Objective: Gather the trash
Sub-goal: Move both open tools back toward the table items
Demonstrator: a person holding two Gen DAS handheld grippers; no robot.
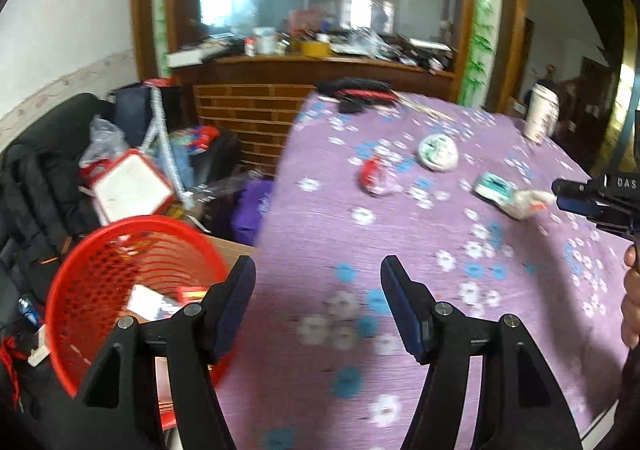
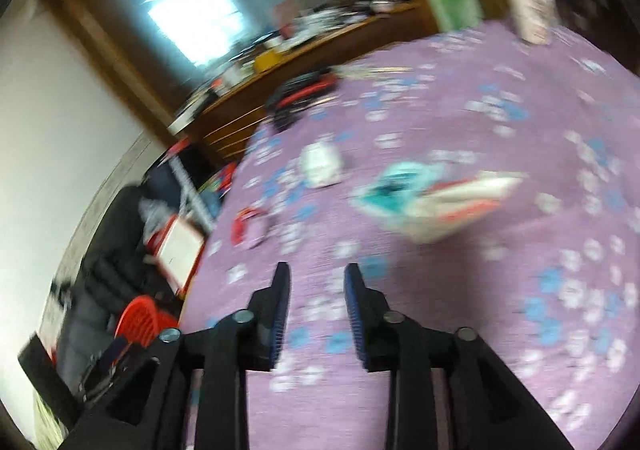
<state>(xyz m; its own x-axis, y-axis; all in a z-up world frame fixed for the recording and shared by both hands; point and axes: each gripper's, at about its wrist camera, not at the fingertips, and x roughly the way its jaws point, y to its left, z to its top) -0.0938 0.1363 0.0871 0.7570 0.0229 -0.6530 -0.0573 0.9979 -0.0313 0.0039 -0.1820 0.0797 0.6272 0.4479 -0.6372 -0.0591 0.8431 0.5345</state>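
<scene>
red basket (image 1: 132,290) sits off the table's (image 1: 320,234) left edge while wrappers (image 1: 510,195) lie mid-table, and with the right gripper (image 2: 316,278) and the left gripper (image 1: 318,270) both open and empty, a hasty pinch may skid the wrappers away.

Right wrist view: heavy motion blur; teal-and-white wrapper (image 2: 432,201) at one o'clock unreadable. Left wrist view: right gripper (image 1: 600,201) cut off at three o'clock; red basket (image 1: 100,262) contents indistinct.
</scene>
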